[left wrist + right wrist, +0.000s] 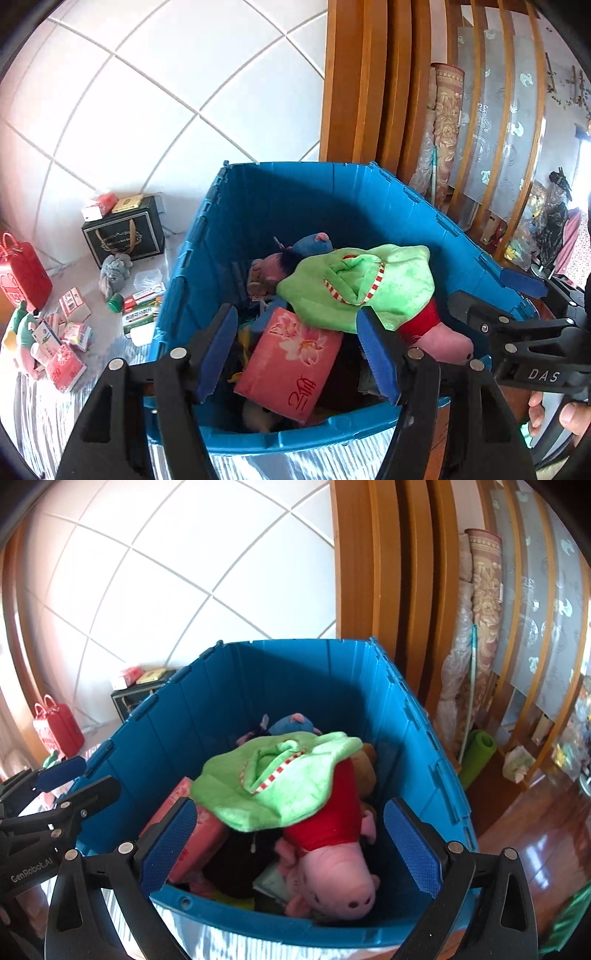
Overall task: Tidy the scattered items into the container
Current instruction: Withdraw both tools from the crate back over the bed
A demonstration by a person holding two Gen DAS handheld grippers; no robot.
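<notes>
Inside the blue crate point(258, 686), the green cloth point(280, 786) hides the pink pig plush's point(332, 867) upper body from you. Beneath it, the pink tissue pack point(291, 362) shows only partly; the lower contents stay dark, indistinct.

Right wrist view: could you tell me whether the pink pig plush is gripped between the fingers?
No, the pink pig plush lies loose in the blue crate.

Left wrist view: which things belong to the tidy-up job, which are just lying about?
Job:
- blue crate, holding the pink pig plush, green cloth, pink tissue pack
- small boxes scattered left of the crate
- grey plush

Lying about:
- black gift bag
- red case
- rolled rug
</notes>
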